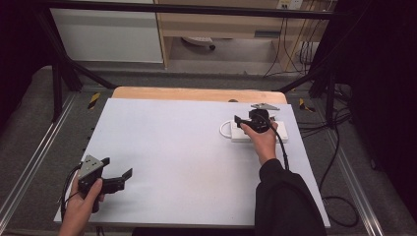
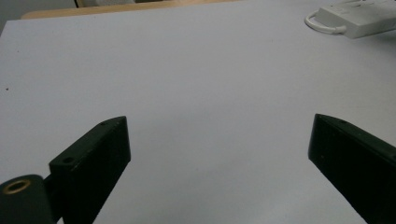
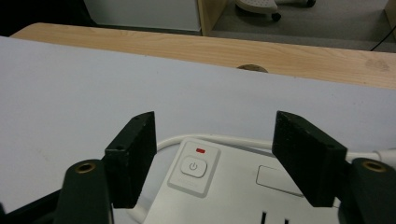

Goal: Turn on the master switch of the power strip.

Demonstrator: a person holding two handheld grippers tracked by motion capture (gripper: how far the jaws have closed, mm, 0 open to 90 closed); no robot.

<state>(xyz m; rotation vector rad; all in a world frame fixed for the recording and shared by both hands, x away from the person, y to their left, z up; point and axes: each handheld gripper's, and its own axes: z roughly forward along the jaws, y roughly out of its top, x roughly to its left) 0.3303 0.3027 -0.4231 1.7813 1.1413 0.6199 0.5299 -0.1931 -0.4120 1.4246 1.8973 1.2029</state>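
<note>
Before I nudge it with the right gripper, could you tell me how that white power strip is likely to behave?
The power strip looks like a flat, rigid plastic block, so it should slide rather than tip or roll. Its smooth casing on the smooth white table may skid easily. The white cord looped at its end looks bendy and could drag or turn it. The right gripper hovers open over the power button.

A flat white sheet (image 1: 187, 147) covers most of the light wooden table (image 1: 196, 94), whose bare far edge shows as a strip beyond the sheet. Beyond the table stand a white cabinet (image 1: 108, 34) and, beside it, a light wooden desk (image 1: 221, 24). Black cables (image 1: 339, 147) trail over the grey floor (image 1: 29, 123) by the table's right side.
</note>
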